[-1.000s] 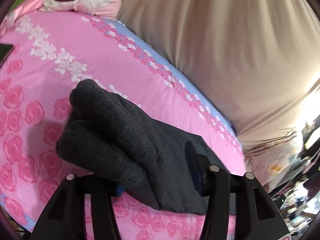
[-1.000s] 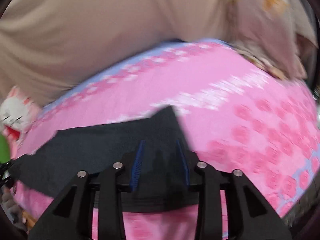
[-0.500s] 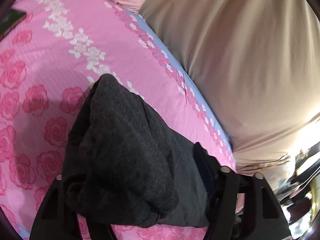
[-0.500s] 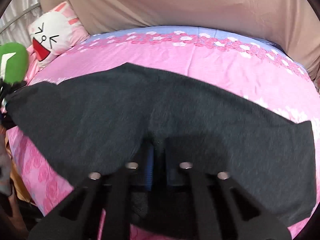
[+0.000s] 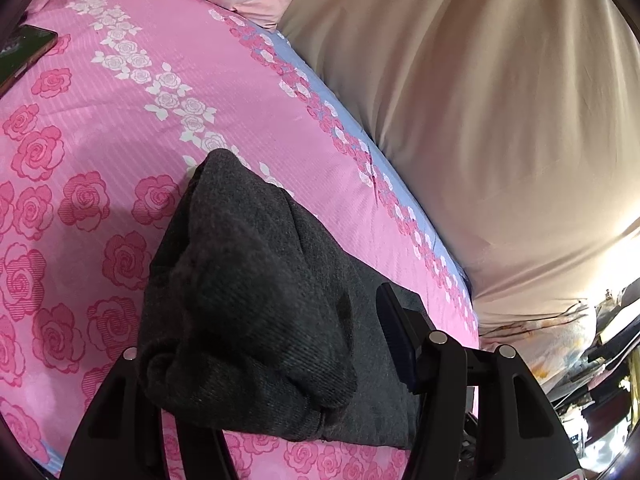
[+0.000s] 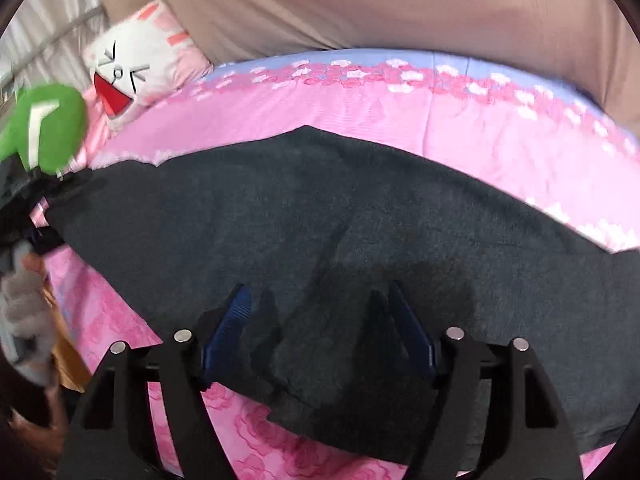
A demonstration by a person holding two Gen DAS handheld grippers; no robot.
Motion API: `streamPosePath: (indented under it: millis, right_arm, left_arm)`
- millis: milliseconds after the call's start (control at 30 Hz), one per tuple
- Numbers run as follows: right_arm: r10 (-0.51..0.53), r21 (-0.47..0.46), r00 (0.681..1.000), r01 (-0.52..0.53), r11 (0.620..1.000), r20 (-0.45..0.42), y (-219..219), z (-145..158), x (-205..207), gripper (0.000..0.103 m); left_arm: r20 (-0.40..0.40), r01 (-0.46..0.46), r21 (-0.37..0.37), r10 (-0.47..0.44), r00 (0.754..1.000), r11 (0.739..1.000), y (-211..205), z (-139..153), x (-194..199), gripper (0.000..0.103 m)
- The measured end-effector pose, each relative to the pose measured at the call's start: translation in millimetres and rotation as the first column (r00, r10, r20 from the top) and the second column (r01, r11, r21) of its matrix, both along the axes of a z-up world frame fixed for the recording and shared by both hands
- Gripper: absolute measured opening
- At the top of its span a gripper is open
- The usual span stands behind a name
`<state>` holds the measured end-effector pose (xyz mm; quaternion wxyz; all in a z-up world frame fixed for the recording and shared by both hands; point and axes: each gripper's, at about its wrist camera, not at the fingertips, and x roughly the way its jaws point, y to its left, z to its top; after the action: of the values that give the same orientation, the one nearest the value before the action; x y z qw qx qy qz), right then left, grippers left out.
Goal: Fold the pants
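The dark grey pants [image 6: 320,216] lie spread across the pink rose bedsheet [image 6: 360,108]. In the left wrist view one end of the pants [image 5: 248,300] is bunched into a thick roll lying between the wide-spread fingers of my left gripper [image 5: 264,344]; its left finger is hidden under the cloth. My right gripper [image 6: 320,320] is open just above the near edge of the pants, with its blue-padded fingers [image 6: 230,326] apart and nothing between them.
A beige duvet [image 5: 460,100] lies along the far side of the bed. A cartoon-face pillow [image 6: 136,68] and a green plush thing [image 6: 44,124] sit at the head end. A dark phone [image 5: 22,52] lies on the sheet at left.
My right gripper closed to a narrow gap over the pants half a second ago and now stands open. The left gripper has shifted slightly with the bunched pants end still between its fingers.
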<state>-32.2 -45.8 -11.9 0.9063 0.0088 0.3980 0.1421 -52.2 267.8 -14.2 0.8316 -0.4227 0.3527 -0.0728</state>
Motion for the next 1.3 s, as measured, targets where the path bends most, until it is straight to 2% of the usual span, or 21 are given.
streamPosePath:
  millis: [133,200,300,367,433,500,567,633,667,733,800,867,933,967,1067,1100,1133,1167,1233,1267,1300]
  right_arm:
    - [-0.019,-0.033,1.000,0.019,0.999,0.013,-10,-13,1,0.042]
    - [-0.025,0.009,1.000,0.025,1.000,-0.005,-26,-9,0,0.014]
    - [-0.131,0.120,0.991,0.128,0.985,0.019,-68,14,1,0.011]
    - [-0.158,0.235,0.985,0.140,0.962,0.062,-90,40,-4,0.011]
    - [-0.165,0.277,0.980,0.128,0.952,0.112,-93,60,-6,0.011]
    - [-0.108,0.239,0.989,0.081,0.968,0.103,-72,58,6,0.015]
    - [-0.019,0.146,1.000,0.018,0.989,0.004,-41,23,25,0.025]
    - [-0.023,0.074,0.998,0.028,0.997,-0.064,-27,-5,33,0.027]
    - [-0.037,0.114,0.999,0.040,0.993,-0.032,-34,-6,28,0.028]
    - [-0.067,0.212,0.998,0.068,0.975,-0.010,-58,4,19,0.047]
    - [-0.178,0.281,0.983,0.160,0.946,0.039,-97,18,3,0.066]
    - [-0.253,0.294,0.966,0.227,0.929,0.056,-128,25,-10,0.067]
    - [-0.333,0.323,0.941,0.298,0.898,0.060,-161,27,-24,0.067]
    - [-0.350,0.333,0.935,0.313,0.889,0.057,-169,28,-29,0.067]
    - [-0.412,0.354,0.910,0.370,0.859,0.049,-197,21,-46,0.070]
    - [-0.426,0.361,0.904,0.383,0.850,0.043,-205,17,-49,0.072]
    - [-0.436,0.369,0.899,0.394,0.842,0.035,-209,14,-51,0.073]
    - [-0.442,0.385,0.897,0.402,0.831,0.018,-216,7,-55,0.073]
    - [-0.442,0.427,0.897,0.402,0.810,-0.006,-230,-3,-62,0.073]
    - [-0.462,0.391,0.885,0.447,0.804,-0.062,-237,-13,-67,0.071]
    - [-0.478,0.330,0.872,0.484,0.810,-0.107,-241,-24,-65,0.072]
  left_arm:
    - [0.002,0.004,-0.001,-0.004,1.000,1.000,-2,0,0,0.056]
    - [0.005,0.010,0.003,-0.010,1.000,1.000,-1,2,0,0.056]
    - [0.014,0.017,-0.003,-0.017,1.000,1.000,1,2,0,0.056]
    - [0.019,0.021,-0.007,-0.021,1.000,1.000,1,2,0,0.056]
    - [0.023,0.022,0.000,-0.022,0.999,1.000,-1,2,0,0.056]
    - [0.028,0.024,-0.001,-0.024,0.999,1.000,-3,3,1,0.056]
    - [0.044,0.027,0.001,-0.027,0.999,1.000,-4,7,1,0.056]
    - [0.065,0.036,0.016,-0.037,0.997,0.999,-6,17,0,0.044]
    - [0.080,0.048,0.036,-0.050,0.996,0.998,-8,26,1,0.028]
    - [0.117,0.094,0.116,-0.108,0.987,0.989,-20,54,5,0.024]
    - [0.157,0.127,0.227,-0.165,0.974,0.966,-41,86,10,0.019]
    - [0.220,0.174,0.305,-0.247,0.944,0.936,-72,122,10,0.017]
    - [0.300,0.258,0.351,-0.369,0.880,0.900,-119,162,5,0.017]
    - [0.331,0.307,0.362,-0.429,0.841,0.880,-142,178,0,0.017]
    - [0.352,0.496,0.400,-0.629,0.693,0.770,-229,208,-13,0.022]
    - [0.330,0.573,0.406,-0.699,0.634,0.711,-264,207,-14,0.031]
    - [0.312,0.612,0.415,-0.737,0.600,0.673,-287,203,-16,0.069]
    - [0.285,0.617,0.434,-0.750,0.597,0.656,-313,191,-16,0.087]
    - [0.240,0.609,0.469,-0.756,0.609,0.639,-337,169,-18,0.087]
    - [0.219,0.618,0.467,-0.760,0.612,0.632,-343,159,-16,0.087]
    - [0.202,0.622,0.439,-0.746,0.635,0.649,-342,147,-13,0.087]
